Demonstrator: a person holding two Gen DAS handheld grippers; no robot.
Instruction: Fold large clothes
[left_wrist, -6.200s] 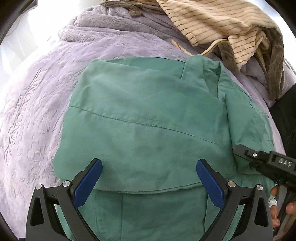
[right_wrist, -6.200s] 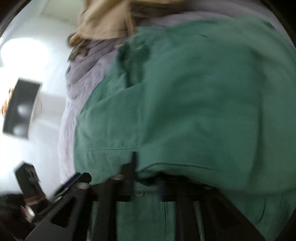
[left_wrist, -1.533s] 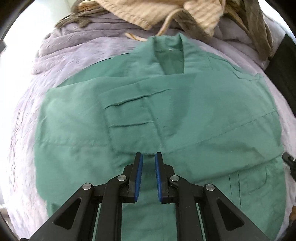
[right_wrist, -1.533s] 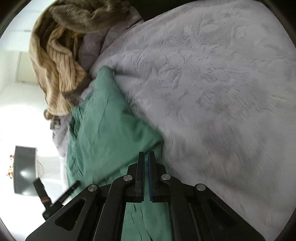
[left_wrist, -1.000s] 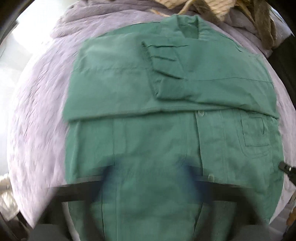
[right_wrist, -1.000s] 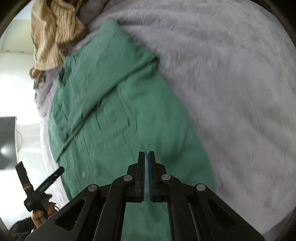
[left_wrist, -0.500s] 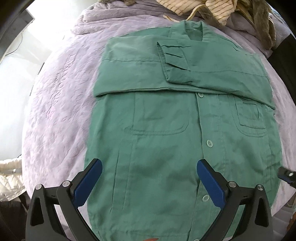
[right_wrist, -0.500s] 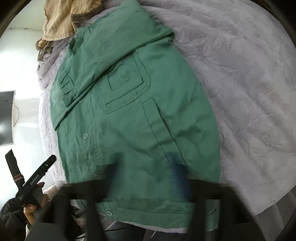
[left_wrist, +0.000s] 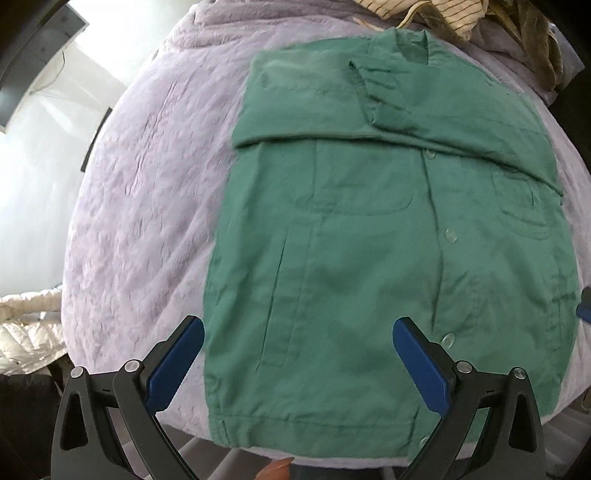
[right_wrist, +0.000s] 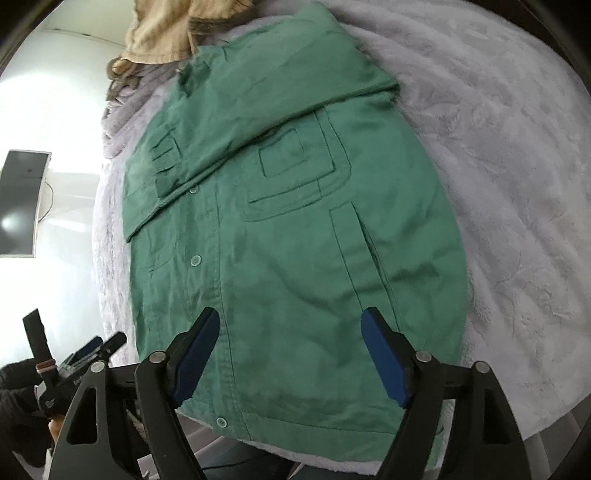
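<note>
Both wrist cams look steeply down, fairly near; share green shirt (left_wrist: 369, 258).

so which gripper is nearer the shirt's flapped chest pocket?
Right. The right gripper hangs over the hem below the flapped chest pocket; the left gripper hangs over the opposite half of the green shirt.

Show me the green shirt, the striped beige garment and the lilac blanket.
green shirt (left_wrist: 369, 258): left wrist view, front panel.
striped beige garment (left_wrist: 454, 14): left wrist view, lower edge.
lilac blanket (right_wrist: 517, 166): right wrist view, bare part.
</note>
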